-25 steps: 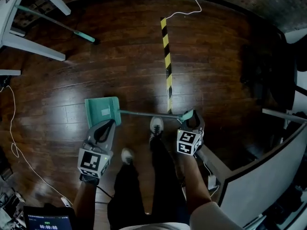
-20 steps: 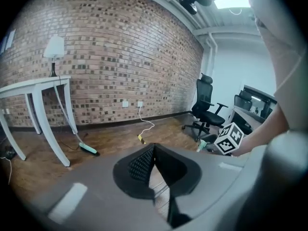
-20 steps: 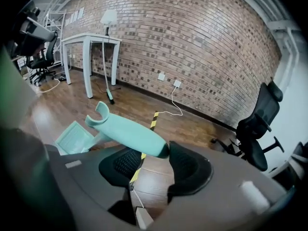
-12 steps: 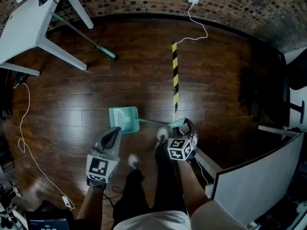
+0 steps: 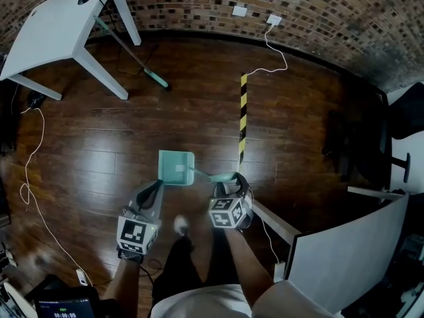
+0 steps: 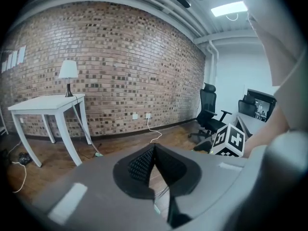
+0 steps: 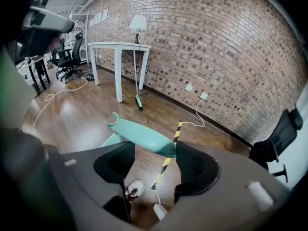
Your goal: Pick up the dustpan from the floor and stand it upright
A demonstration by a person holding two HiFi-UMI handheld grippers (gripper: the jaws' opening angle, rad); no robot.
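Observation:
The teal dustpan [image 5: 176,167] stands on the wood floor just ahead of the person's feet, its long handle [image 5: 217,177] slanting back toward my right gripper [image 5: 228,181]. In the right gripper view the handle's teal grip [image 7: 139,136] crosses just beyond the fingertips of my right gripper [image 7: 155,158]. Its jaws are opening wide, and the grip's end lies by the right jaw without being pinched. My left gripper [image 5: 154,188] hangs to the left of the pan, apart from it. In its own view my left gripper [image 6: 153,150] is shut with nothing in it.
A white table [image 5: 53,32] stands at the far left, with a teal-handled broom [image 5: 132,55] leaning under it. A yellow-black tape strip [image 5: 242,111] and a white cable [image 5: 275,45] lie on the floor. A grey desk panel [image 5: 344,244] is at right, an office chair [image 6: 208,110] beyond.
Both grippers have risen and the view now sits higher above the floor. The dustpan has gone from lying flat to standing. The right jaws, shut on the handle before, have spread apart.

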